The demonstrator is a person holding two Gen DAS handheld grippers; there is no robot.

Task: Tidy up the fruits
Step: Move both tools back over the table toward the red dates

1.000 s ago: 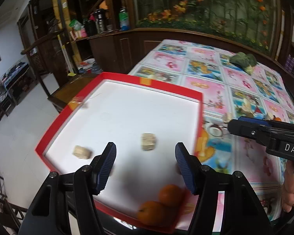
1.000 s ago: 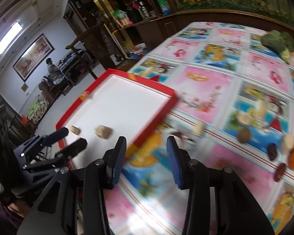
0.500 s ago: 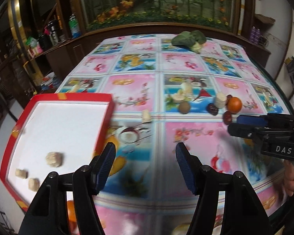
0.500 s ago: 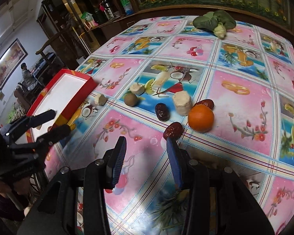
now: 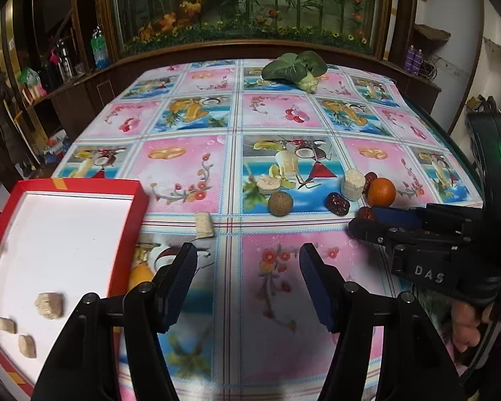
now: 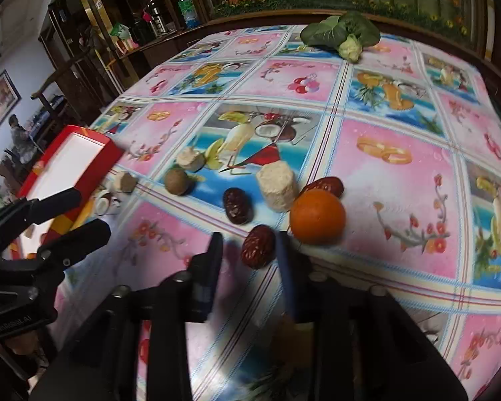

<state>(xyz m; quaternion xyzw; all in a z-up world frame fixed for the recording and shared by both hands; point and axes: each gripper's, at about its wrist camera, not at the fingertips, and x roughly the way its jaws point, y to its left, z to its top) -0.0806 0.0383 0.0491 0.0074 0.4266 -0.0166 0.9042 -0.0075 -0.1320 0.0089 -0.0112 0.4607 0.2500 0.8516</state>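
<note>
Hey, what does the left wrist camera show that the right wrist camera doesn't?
Only the left wrist view shows three pale chunks lying in the red tray.

Only the right wrist view shows the right tool open around the nearest red date, and a third date behind the orange.

Both show the orange, the leafy greens and the open, empty left tool.

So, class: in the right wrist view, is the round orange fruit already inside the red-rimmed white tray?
No: the round orange fruit sits on the patterned tablecloth, far from the red-rimmed white tray.
</note>
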